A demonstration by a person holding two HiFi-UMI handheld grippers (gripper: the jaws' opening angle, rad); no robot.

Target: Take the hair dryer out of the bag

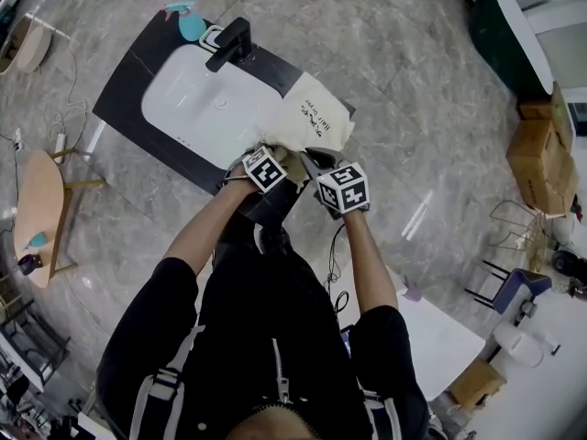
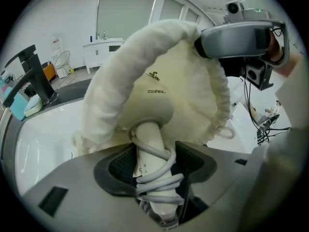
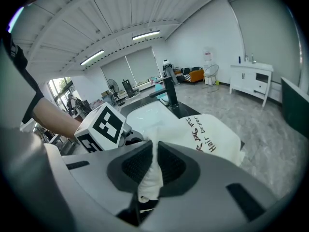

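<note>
Left gripper (image 2: 154,153) is clamped on the handle of the hair dryer (image 2: 147,139), its pads pressing on both the pale handle and the cord (image 2: 161,180) wound in loops round it. Taking the handle there looks the sensible choice, since it is the only part that stands clear of the cloth and it gives a firm, narrow hold for drawing the tool out. The dryer's head lies inside the bag (image 2: 159,76), whose gathered mouth arches over the handle, so the task's thing is only partly out. The right gripper (image 3: 154,146) has its jaws nearly together on a fold of the bag's cream cloth at the rim, and in the left gripper view it shows at the top of the mouth. I judge that it holds the opening up and anchors the bag, so that the cloth does not follow the dryer when it is pulled. The bag, printed with the words Hair Dryer, rests on the right-hand end of the white washbasin (image 1: 183,99), partly over the dark counter (image 1: 124,76) that frames it. Nothing shows in the basin's bowl; a black tap (image 1: 229,42) stands at its far edge, with a teal bottle (image 1: 188,21) just beside it.
</note>
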